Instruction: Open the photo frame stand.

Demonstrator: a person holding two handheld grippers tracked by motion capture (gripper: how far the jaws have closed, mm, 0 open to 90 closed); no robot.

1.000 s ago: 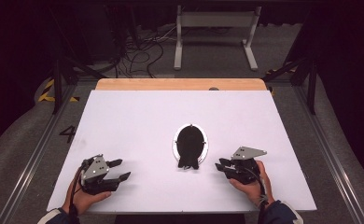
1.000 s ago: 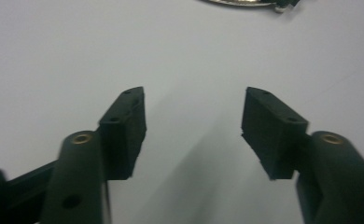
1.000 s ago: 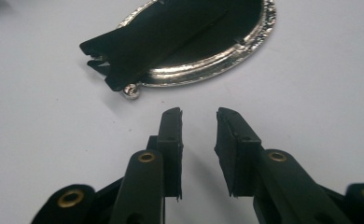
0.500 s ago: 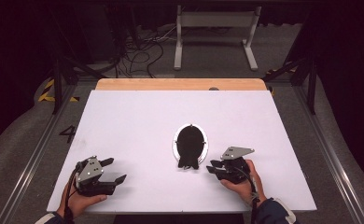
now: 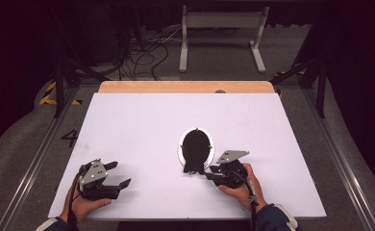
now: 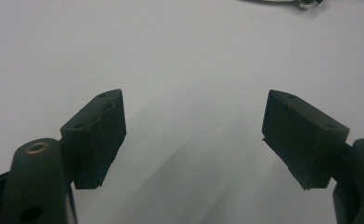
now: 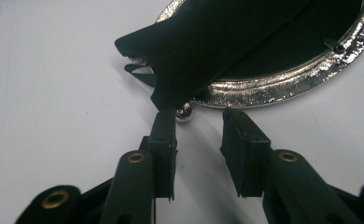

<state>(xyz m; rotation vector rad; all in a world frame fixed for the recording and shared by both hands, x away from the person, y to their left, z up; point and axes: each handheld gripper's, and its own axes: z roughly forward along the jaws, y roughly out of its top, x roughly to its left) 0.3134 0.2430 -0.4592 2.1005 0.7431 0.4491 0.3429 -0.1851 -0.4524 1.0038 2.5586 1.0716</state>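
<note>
My right gripper [image 7: 199,123] had crept up to the frame [image 5: 195,147] mid-table, jaws just widening, gripping nothing yet, about ready to grab. My left gripper [image 6: 194,133] had just opened, empty.

The white surface [image 5: 142,130] is bright in the middle of the high view, but the room at the edges is very dark. Soft grey shadows lie under each tool. Up close, the shiny silver frame [image 7: 283,84] sparkles with little glints. The nearest black parts look a bit blurry.
</note>
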